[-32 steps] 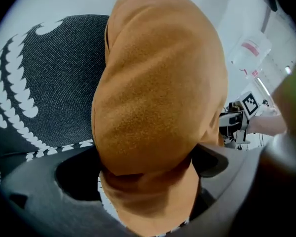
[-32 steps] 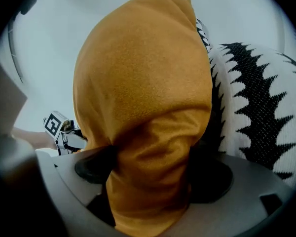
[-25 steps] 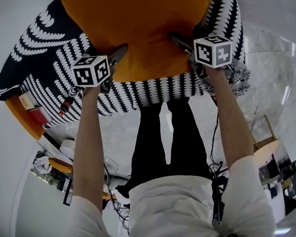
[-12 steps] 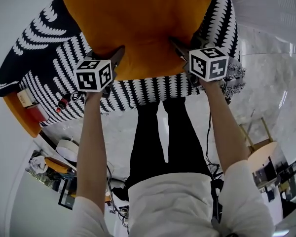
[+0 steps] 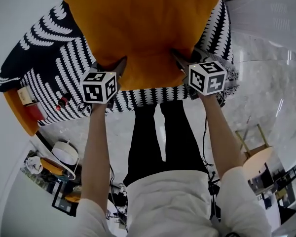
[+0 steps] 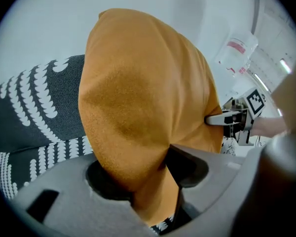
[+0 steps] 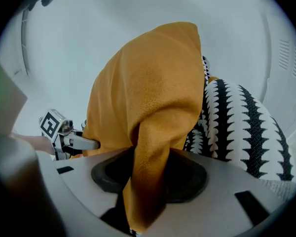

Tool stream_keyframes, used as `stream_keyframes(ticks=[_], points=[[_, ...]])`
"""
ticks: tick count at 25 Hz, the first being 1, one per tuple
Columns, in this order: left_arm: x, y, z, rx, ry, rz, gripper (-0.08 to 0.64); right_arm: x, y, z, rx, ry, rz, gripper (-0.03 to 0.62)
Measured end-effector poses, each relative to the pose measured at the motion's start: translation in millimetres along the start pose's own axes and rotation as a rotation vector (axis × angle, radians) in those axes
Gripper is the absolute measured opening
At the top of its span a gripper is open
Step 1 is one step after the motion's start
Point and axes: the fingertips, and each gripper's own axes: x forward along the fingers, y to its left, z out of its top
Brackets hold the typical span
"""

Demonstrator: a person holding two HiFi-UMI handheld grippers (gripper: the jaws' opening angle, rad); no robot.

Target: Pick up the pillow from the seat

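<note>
Both jaws just closed onto pillow (image 5: pixel 143 28) edge, left gripper (image 5: pixel 120 64), right gripper (image 5: pixel 178 58)

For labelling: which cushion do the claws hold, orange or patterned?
The orange pillow: left claw and right claw have just closed on its edge. The patterned cushion under it is ungripped.
</note>
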Motion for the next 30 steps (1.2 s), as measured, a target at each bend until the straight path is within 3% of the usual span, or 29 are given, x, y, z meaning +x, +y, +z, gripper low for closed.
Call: stream_keyframes(ticks=[8,20,30], points=[[-44,-31,-27,-0.053,0.002,0.027,0.219,-47,29,-18,-0.025,0.061,0.027,0.189],[-143,-87,-1,-0.057,-0.100,0.050,0.206,-132,76,22,-0.055,-0.031,0.061,0.204],[-212,-104,26,0.008,-0.205,0.068,0.207,-180,122,51,-0.068,-0.153,0.044,0.213]])
